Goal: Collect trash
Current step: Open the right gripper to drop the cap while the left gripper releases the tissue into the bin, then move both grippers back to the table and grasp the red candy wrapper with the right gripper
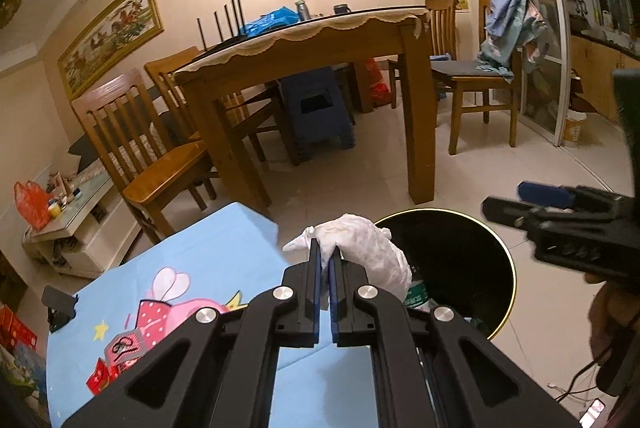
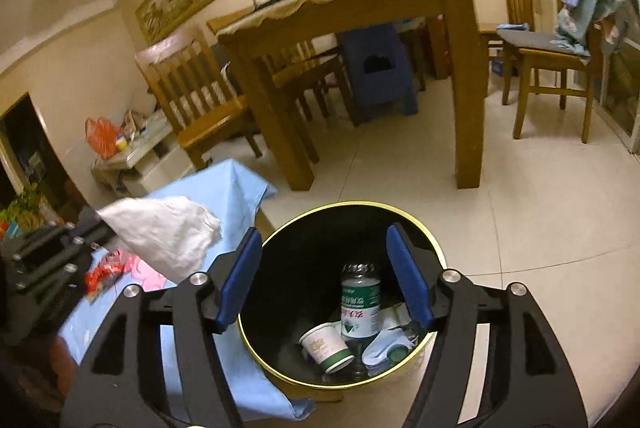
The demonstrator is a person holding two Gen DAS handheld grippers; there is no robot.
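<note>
Pinching crumpled white tissue (image 1: 362,248); left gripper (image 1: 328,252) beside round black bin (image 1: 460,228)

Right claw (image 2: 324,276) open above trash bin (image 2: 434,248), bottle (image 2: 360,302) and cup (image 2: 326,346) inside, crumpled tissue (image 2: 164,232) left

We can't read any text for sure: the plastic bottle (image 2: 359,302) in the bin has a green-white label w/ Chinese chars, too blurry; paper cup (image 2: 326,346) print illegible too
</note>
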